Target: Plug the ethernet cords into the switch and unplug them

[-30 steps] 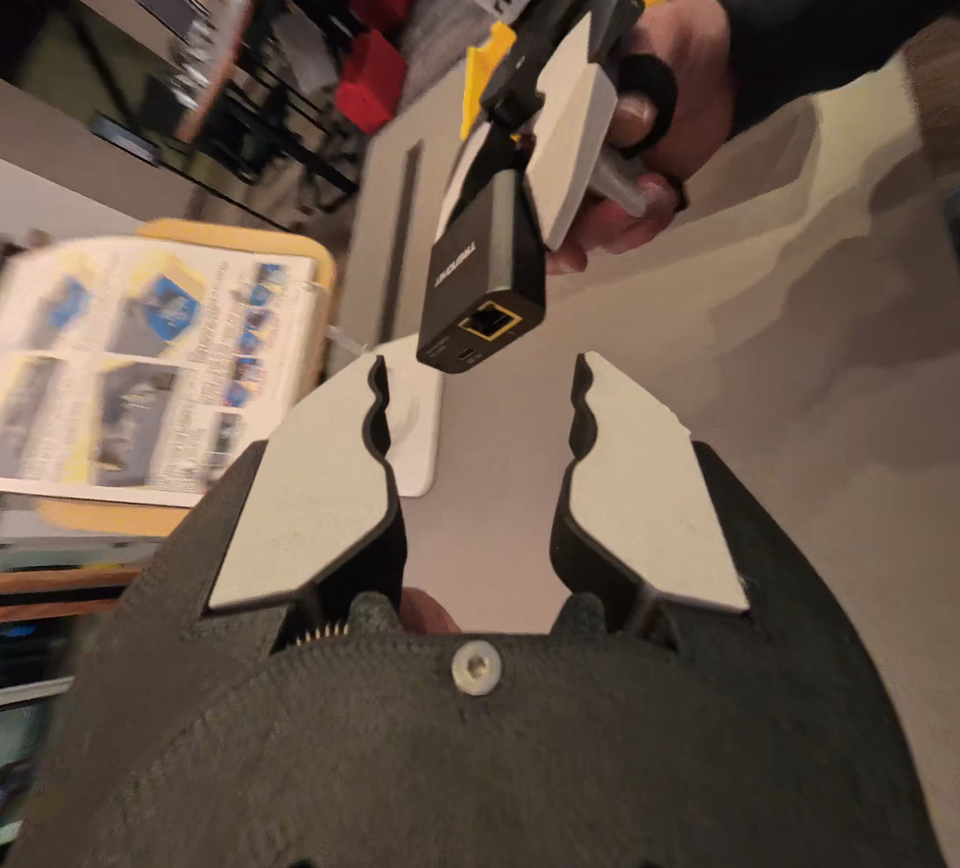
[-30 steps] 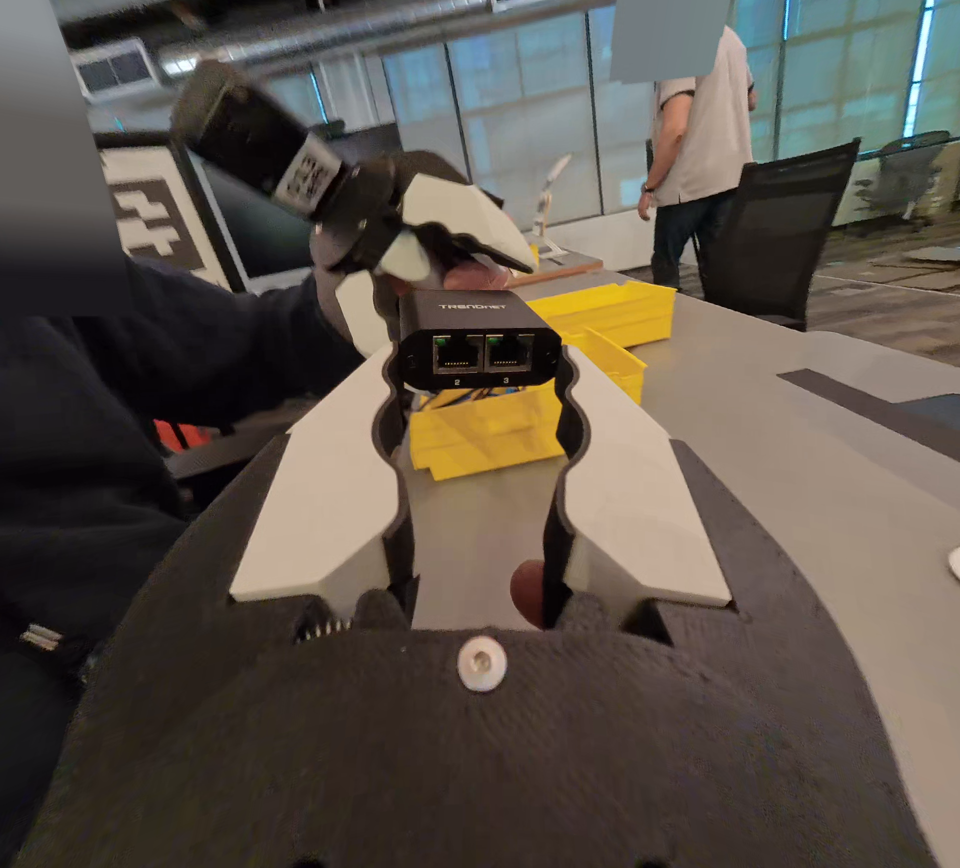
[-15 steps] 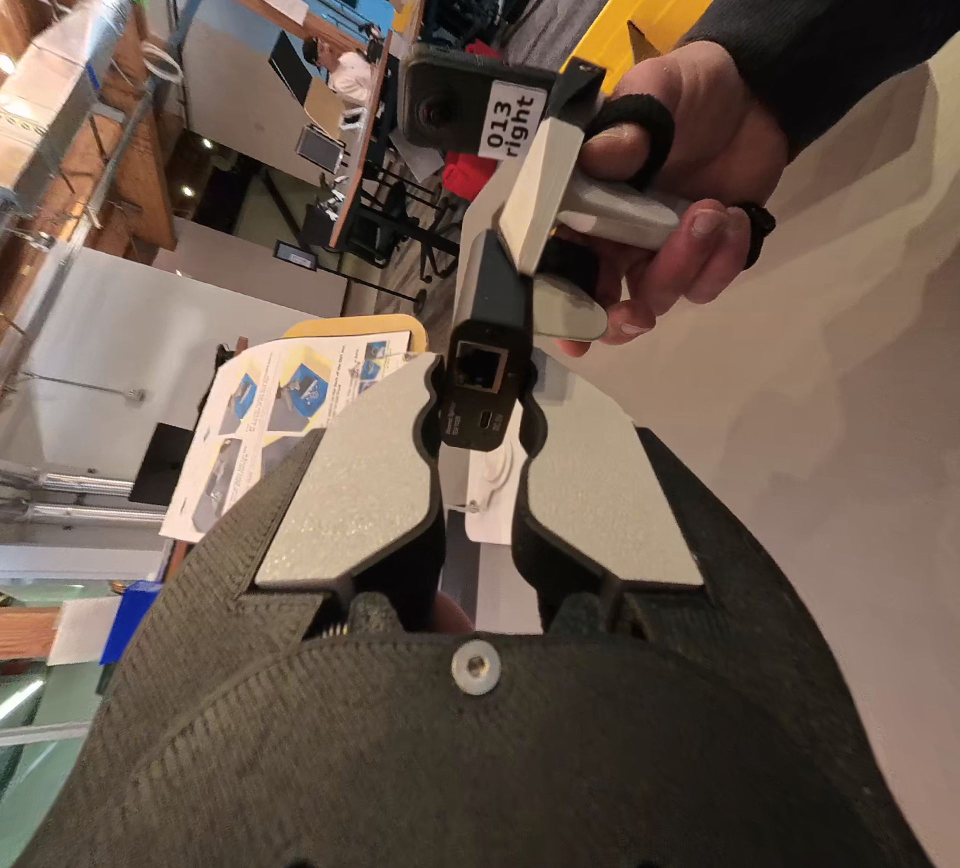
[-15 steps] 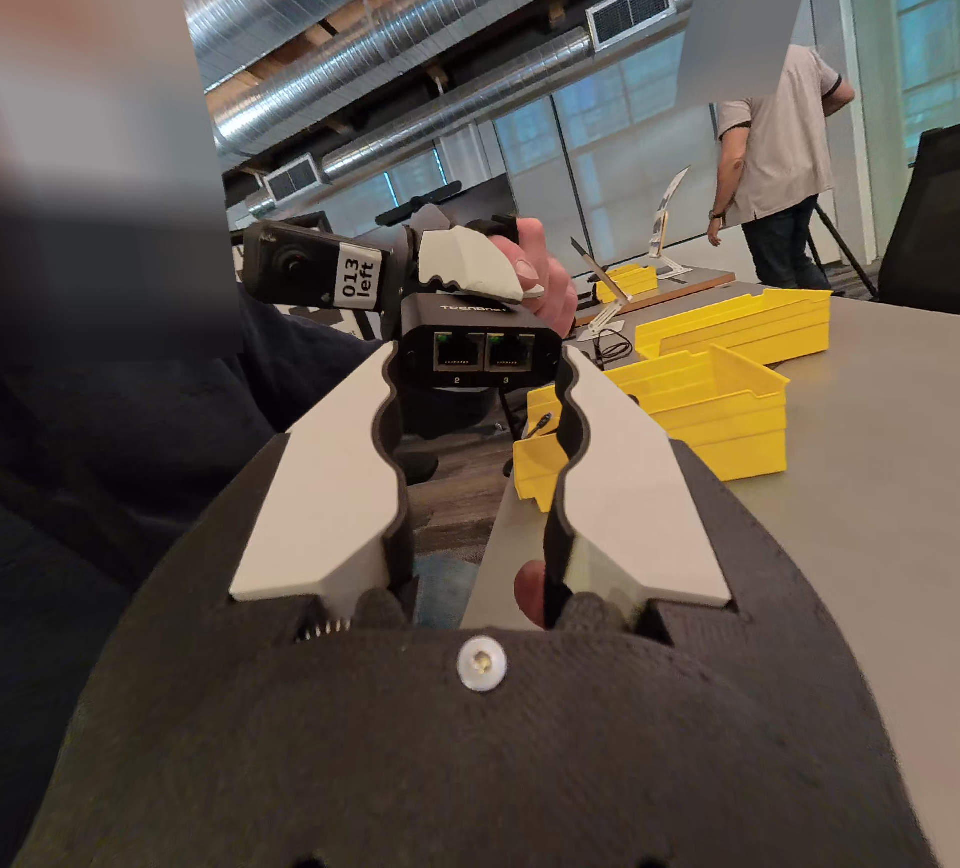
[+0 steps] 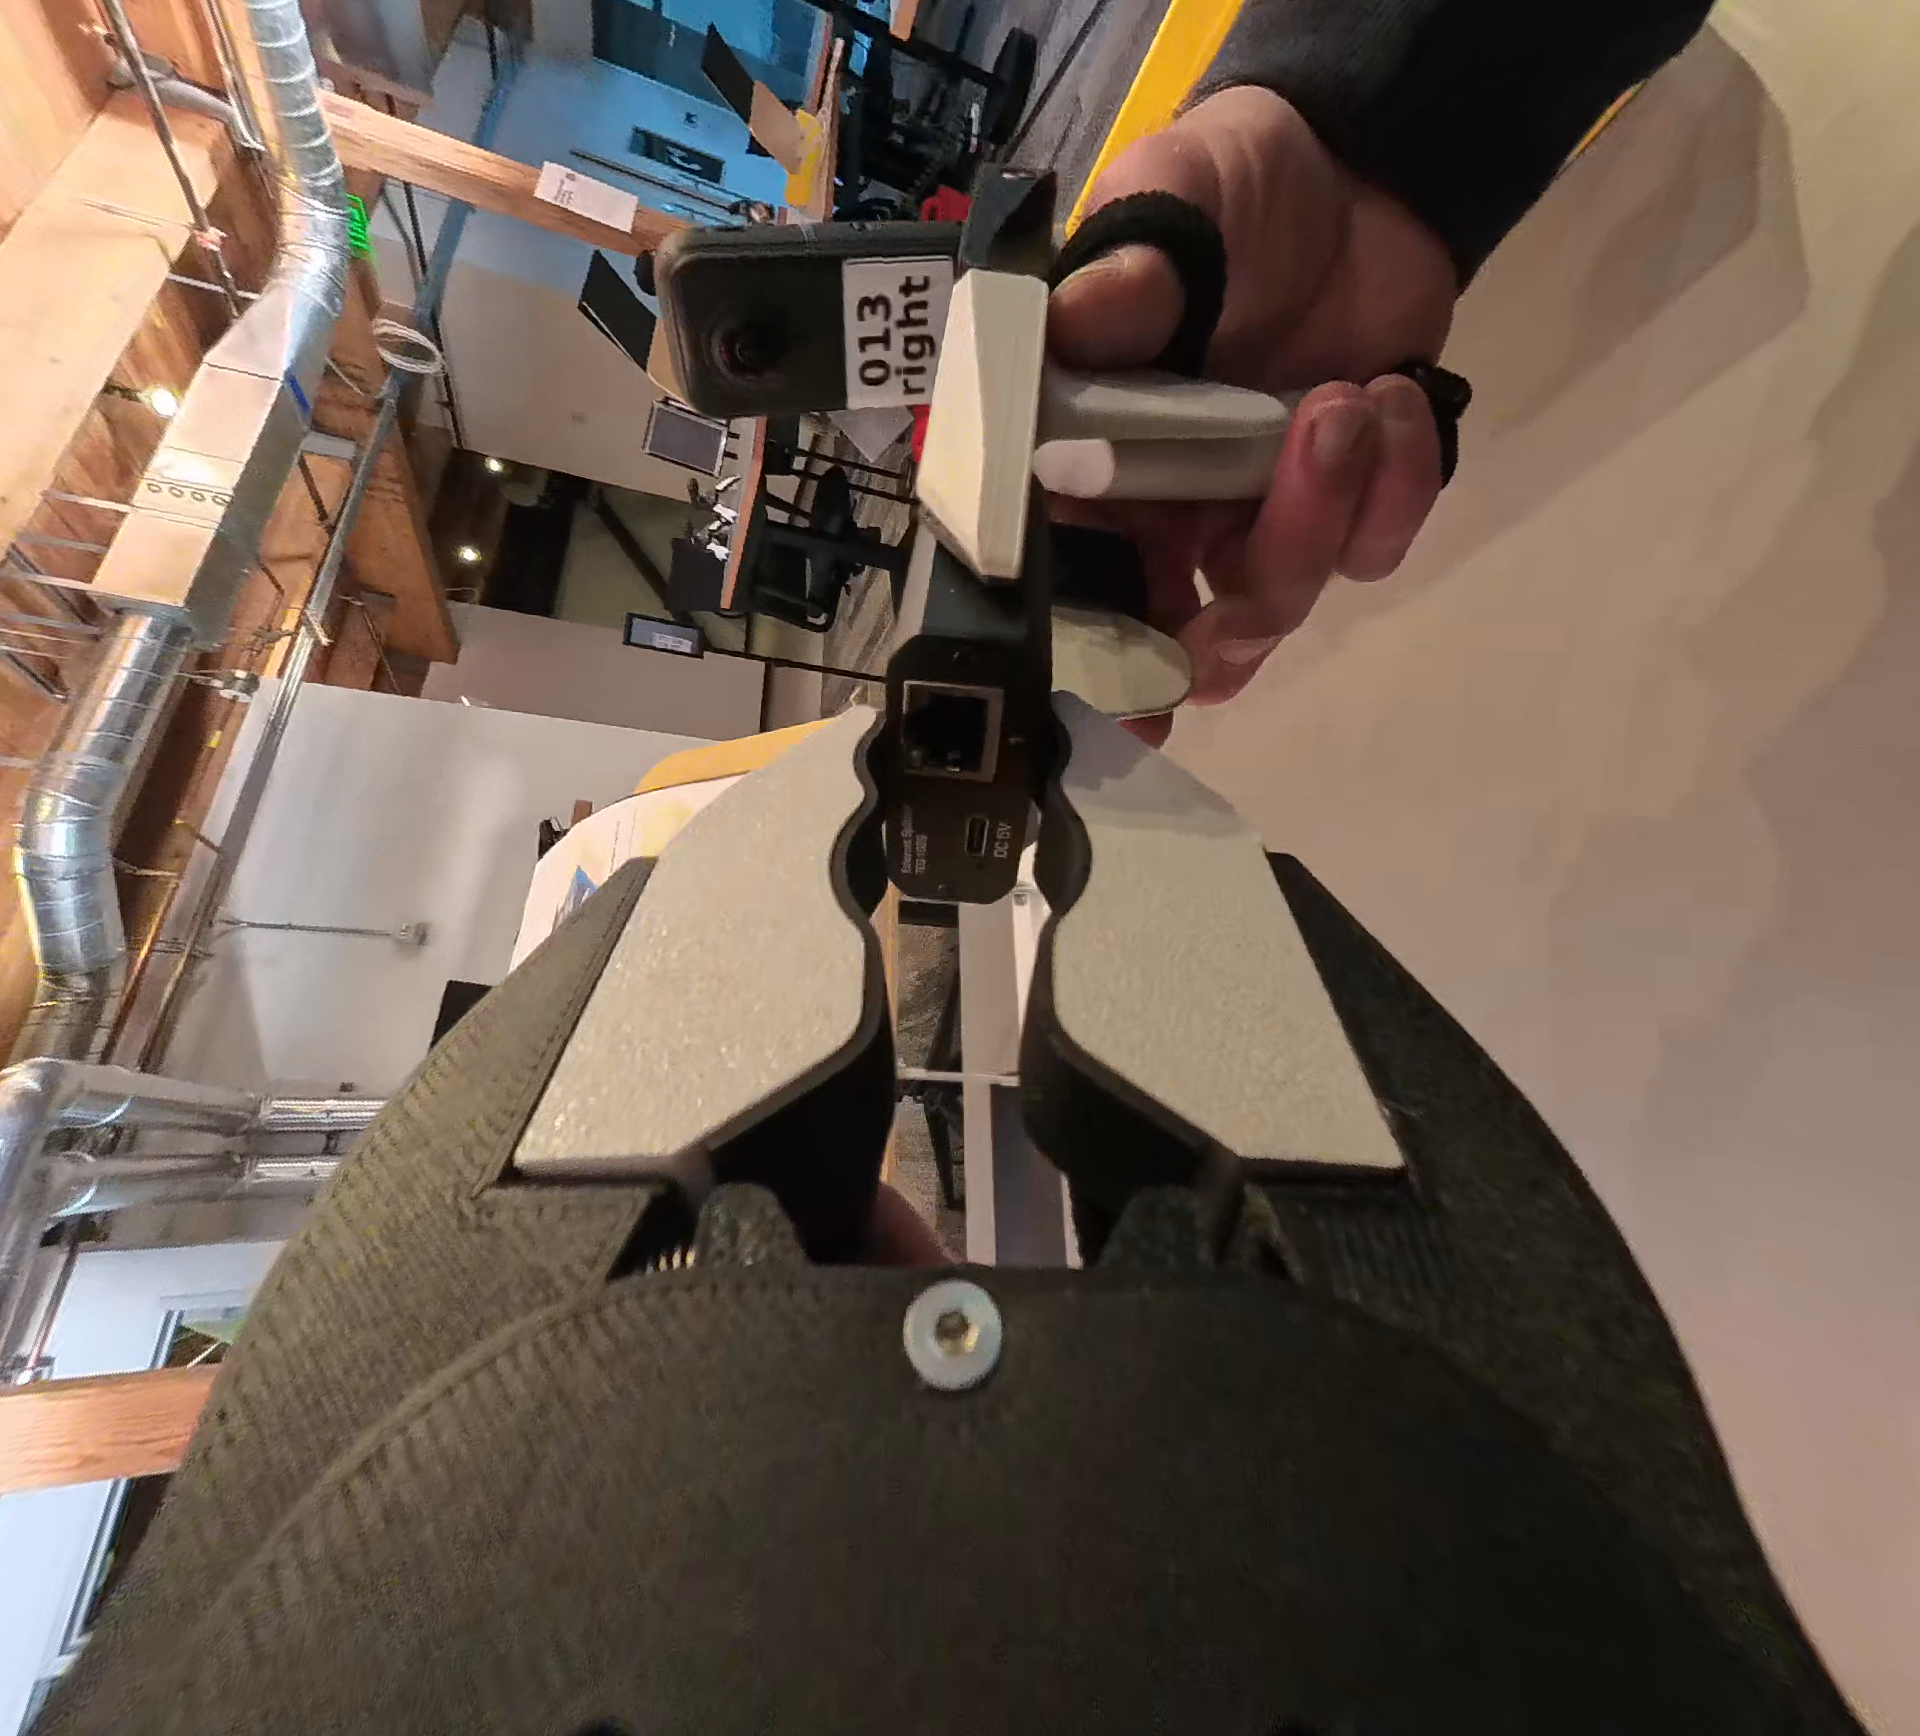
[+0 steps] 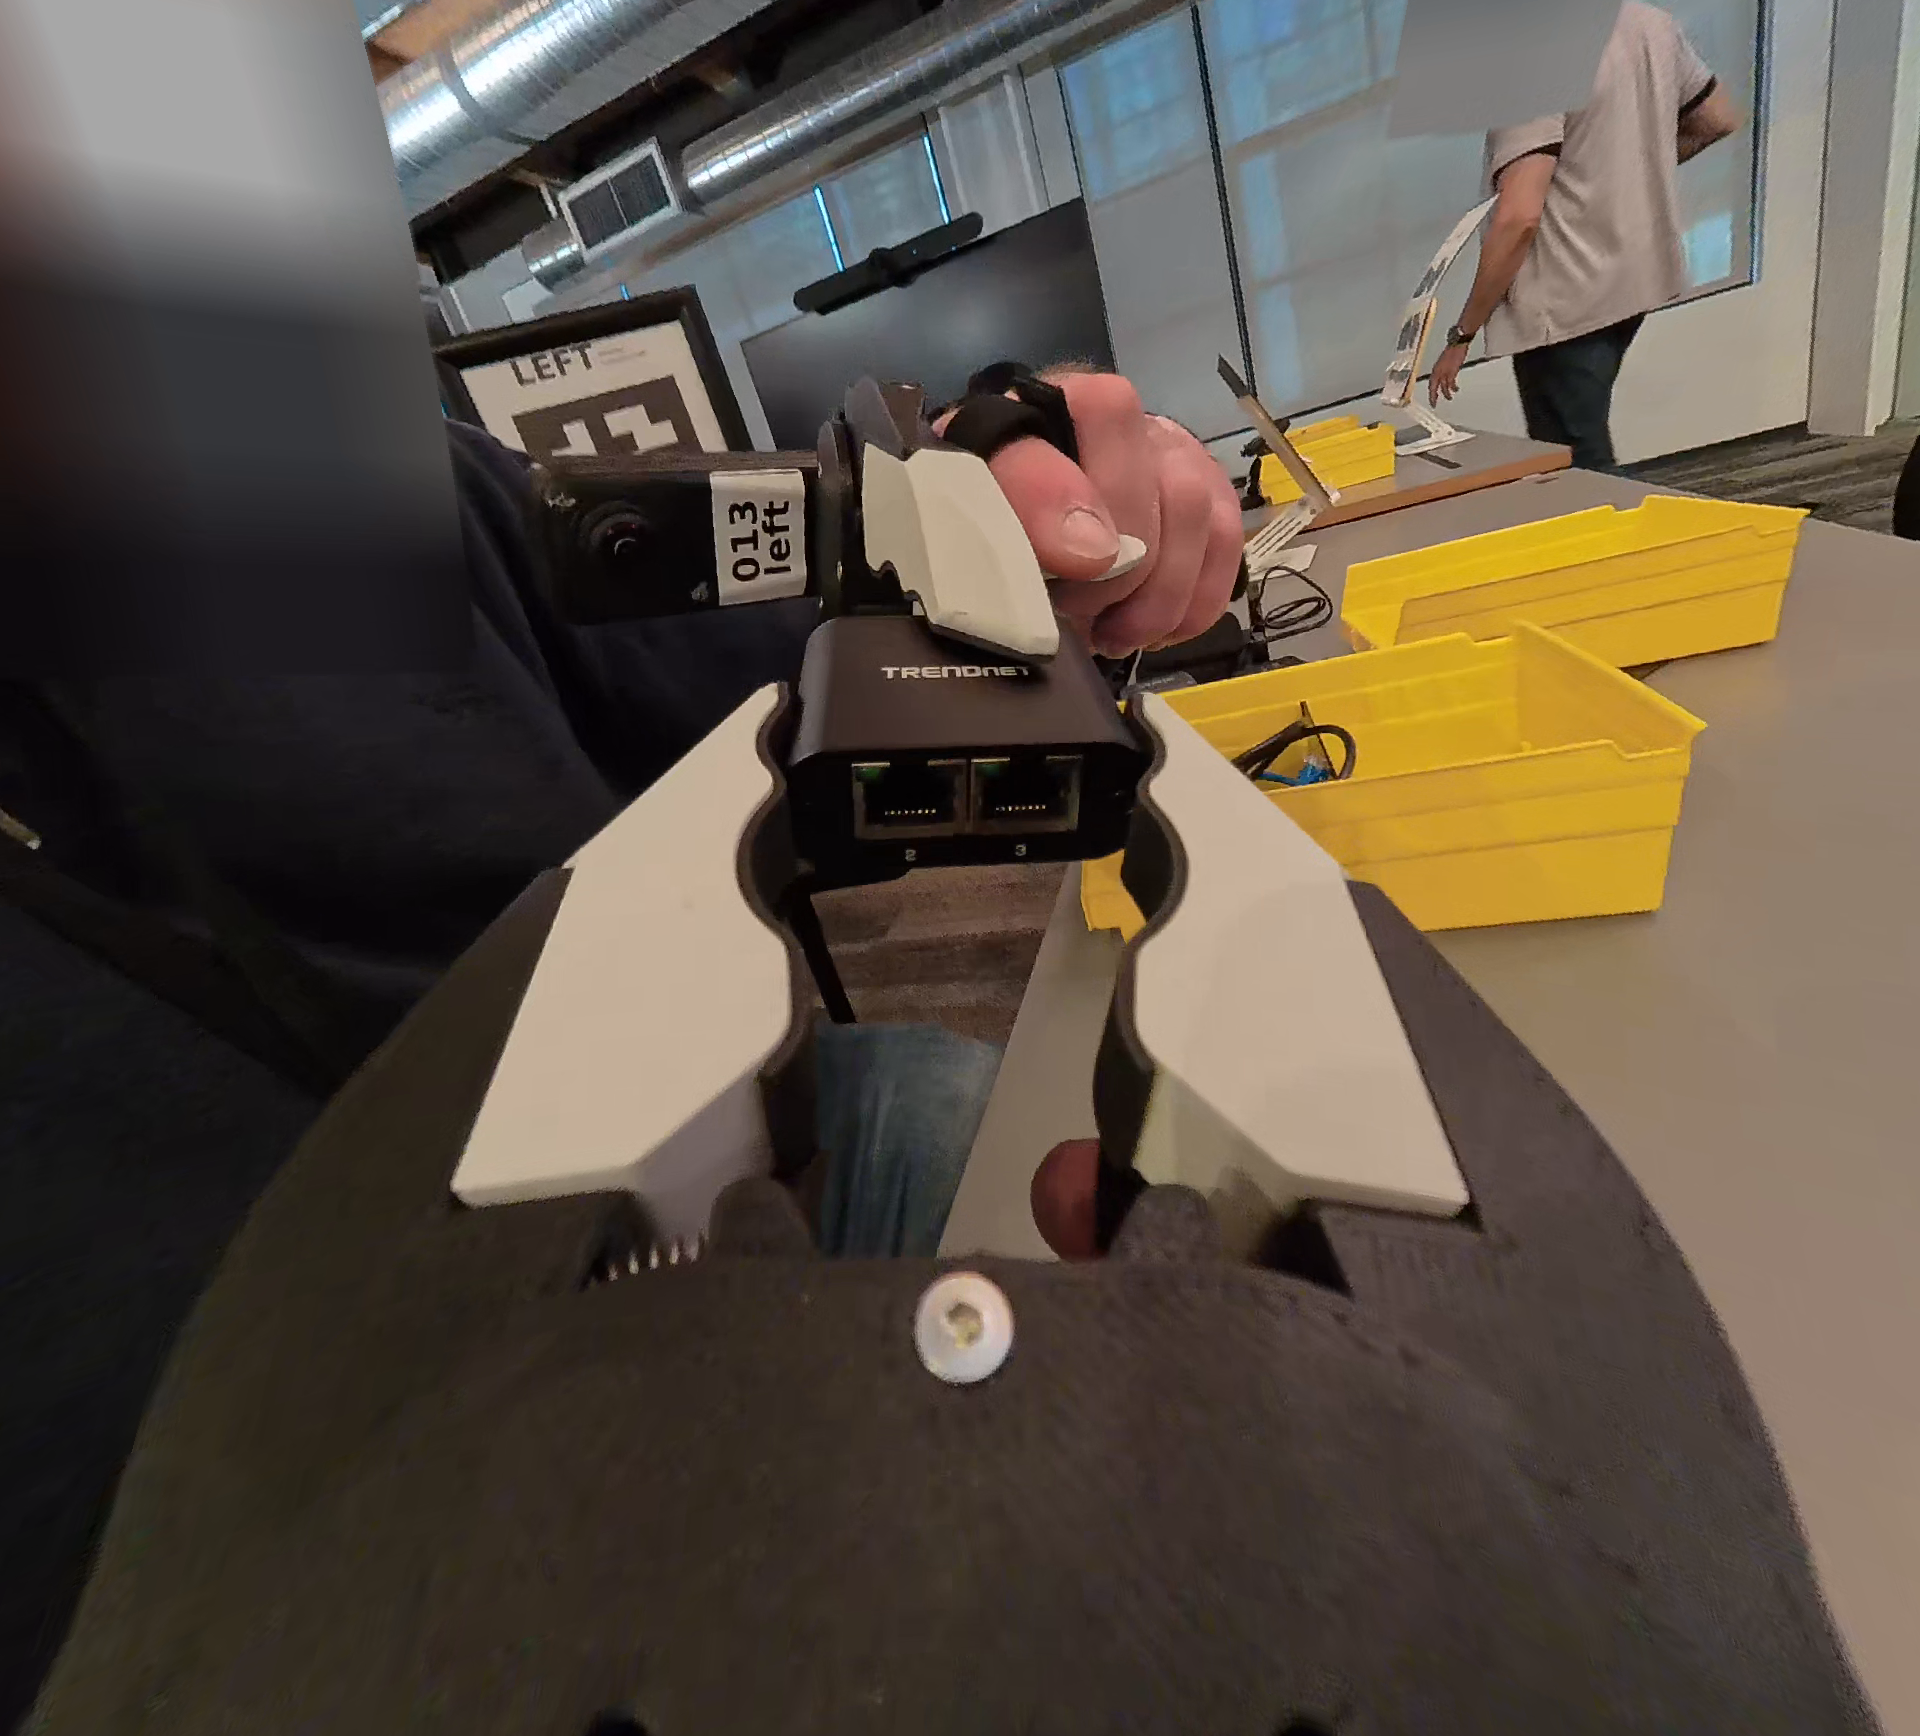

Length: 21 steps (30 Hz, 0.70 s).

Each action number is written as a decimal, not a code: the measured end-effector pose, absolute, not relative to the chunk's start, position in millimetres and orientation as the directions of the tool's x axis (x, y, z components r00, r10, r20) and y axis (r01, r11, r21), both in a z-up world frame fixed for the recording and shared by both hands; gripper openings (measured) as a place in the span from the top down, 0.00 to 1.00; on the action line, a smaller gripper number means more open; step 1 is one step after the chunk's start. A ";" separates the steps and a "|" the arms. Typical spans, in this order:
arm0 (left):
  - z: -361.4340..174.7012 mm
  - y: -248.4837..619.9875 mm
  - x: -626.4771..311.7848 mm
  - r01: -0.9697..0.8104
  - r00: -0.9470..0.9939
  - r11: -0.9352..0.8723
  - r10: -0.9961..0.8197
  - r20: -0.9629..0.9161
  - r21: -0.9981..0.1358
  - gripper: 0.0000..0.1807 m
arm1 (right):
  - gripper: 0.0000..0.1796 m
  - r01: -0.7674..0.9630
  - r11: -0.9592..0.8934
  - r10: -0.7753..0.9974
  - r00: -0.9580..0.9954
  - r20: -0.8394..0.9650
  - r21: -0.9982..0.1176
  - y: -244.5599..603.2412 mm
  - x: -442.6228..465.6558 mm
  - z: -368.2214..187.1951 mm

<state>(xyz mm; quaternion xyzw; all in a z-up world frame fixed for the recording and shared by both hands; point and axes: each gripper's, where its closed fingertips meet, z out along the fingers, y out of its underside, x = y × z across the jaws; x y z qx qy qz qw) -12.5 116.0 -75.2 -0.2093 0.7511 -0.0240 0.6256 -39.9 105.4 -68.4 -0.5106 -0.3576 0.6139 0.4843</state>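
Right wrist view: black two-port switch (image 6: 951, 751).

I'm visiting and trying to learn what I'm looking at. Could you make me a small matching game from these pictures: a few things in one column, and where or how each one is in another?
Things:
1. switch
2. left gripper
3. nearest yellow bin
4. bystander

Descriptions:
A. standing far off by the windows
B. on the grey table, with cables inside
C. black box held in the air, ports empty
D. shut on one end of the box

Pairs: 1-C, 2-D, 3-B, 4-A
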 end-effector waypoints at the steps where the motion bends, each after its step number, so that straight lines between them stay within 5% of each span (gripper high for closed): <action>1: -75.9 115.8 -12.4 -0.289 -0.132 0.913 -0.335 -0.933 -0.287 0.87 | 0.66 -0.220 -0.266 0.962 -0.004 -0.272 -0.938 104.9 -39.9 -69.3; 12: -81.3 125.5 -13.1 -0.346 -0.164 0.904 -0.322 -0.932 -0.251 0.86 | 0.66 -0.202 -0.199 0.973 0.079 -0.218 -0.959 113.4 -39.5 -74.7; 16: -69.6 134.6 -27.6 -0.390 -0.122 0.870 -0.372 -0.920 -0.300 0.72 | 0.66 -0.228 -0.213 0.966 0.094 -0.239 -0.950 118.7 -33.8 -74.1; 21: -44.5 173.0 -98.8 -0.552 0.009 0.745 -0.443 -0.896 -0.374 0.70 | 0.66 -0.246 -0.208 0.961 0.132 -0.245 -0.947 120.7 -21.9 -74.4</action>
